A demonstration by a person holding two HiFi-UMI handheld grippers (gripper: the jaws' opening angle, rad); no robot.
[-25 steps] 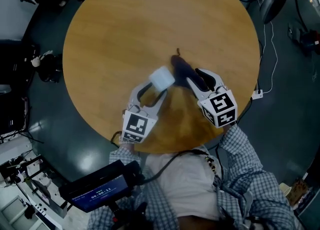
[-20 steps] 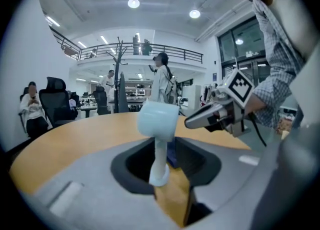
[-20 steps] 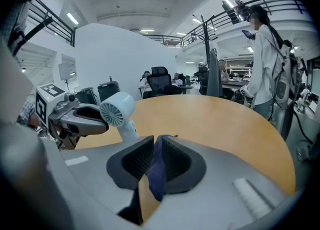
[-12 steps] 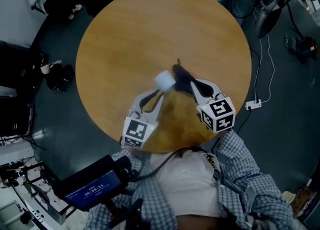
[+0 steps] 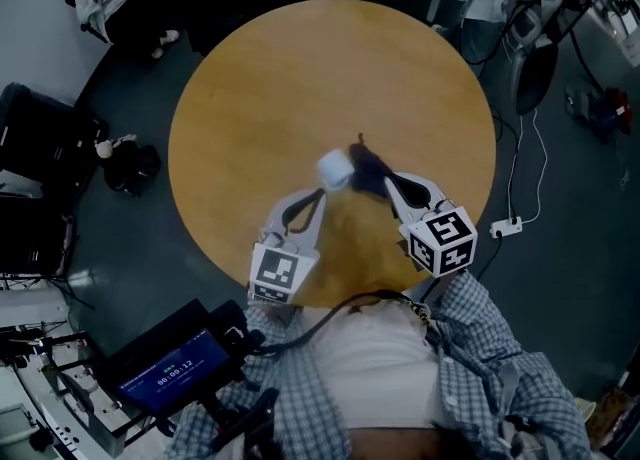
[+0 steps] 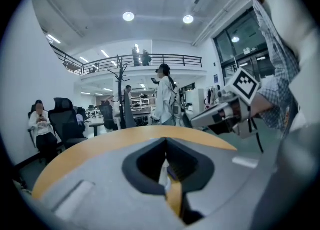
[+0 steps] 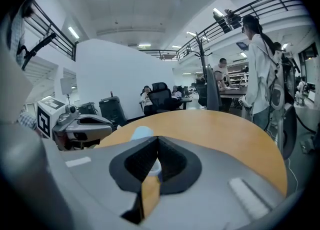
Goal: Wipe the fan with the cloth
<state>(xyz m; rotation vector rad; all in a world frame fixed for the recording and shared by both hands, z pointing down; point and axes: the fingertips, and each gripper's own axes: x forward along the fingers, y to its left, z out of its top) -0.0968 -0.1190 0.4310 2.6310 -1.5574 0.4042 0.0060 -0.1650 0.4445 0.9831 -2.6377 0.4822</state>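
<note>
Head view: left hand-held gripper [image 5: 324,190] is closed on the pale fan [image 5: 335,170], I judge. Right hand-held gripper [image 5: 387,181] is closed on the dark cloth [image 5: 366,168]. Both are above the worktop [image 5: 300,78]. The cloth touches the fan's right side, its long axis running up-frame.

Left gripper view: jaws together, with the fan's white edge pinched between them.

Right gripper view: jaws together; fan [image 7: 141,133] just ahead, left of centre.

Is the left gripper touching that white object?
Touching. The left gripper view shows the left gripper shut on a white sliver; the head view shows the white object at its tips.
</note>
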